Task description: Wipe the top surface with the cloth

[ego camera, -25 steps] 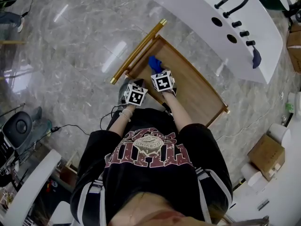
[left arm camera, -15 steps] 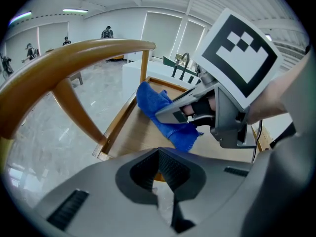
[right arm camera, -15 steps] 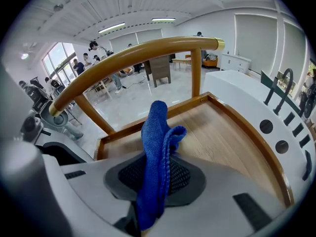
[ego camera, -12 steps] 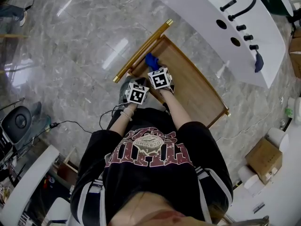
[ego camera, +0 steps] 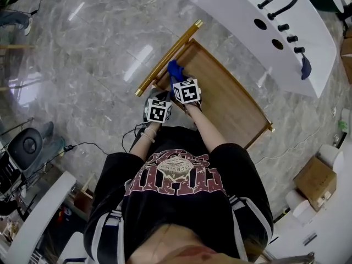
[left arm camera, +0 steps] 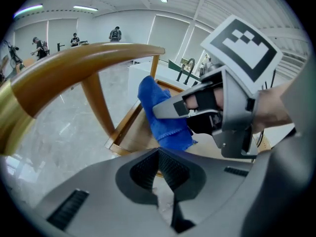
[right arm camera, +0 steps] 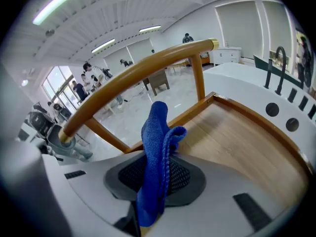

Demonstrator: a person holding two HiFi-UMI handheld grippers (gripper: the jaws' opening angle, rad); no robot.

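The wooden top of a cart with a raised rim and a gold handle bar lies in front of me. A blue cloth rests at the handle end of the top, near the left corner. My right gripper is shut on this cloth, which stands up folded between its jaws. In the right gripper view the wooden top spreads out beyond the cloth, below the handle bar. My left gripper hangs just left of the right one, off the cart's near-left edge, shut with nothing between its jaws.
A white counter with a black faucet and round holes stands beyond the cart. Cardboard boxes sit at the right. A cable and an office chair are on the marble floor at the left. People stand far off.
The right gripper has slid the blue cloth a little toward the handle end of the top. The left gripper has kept beside it.
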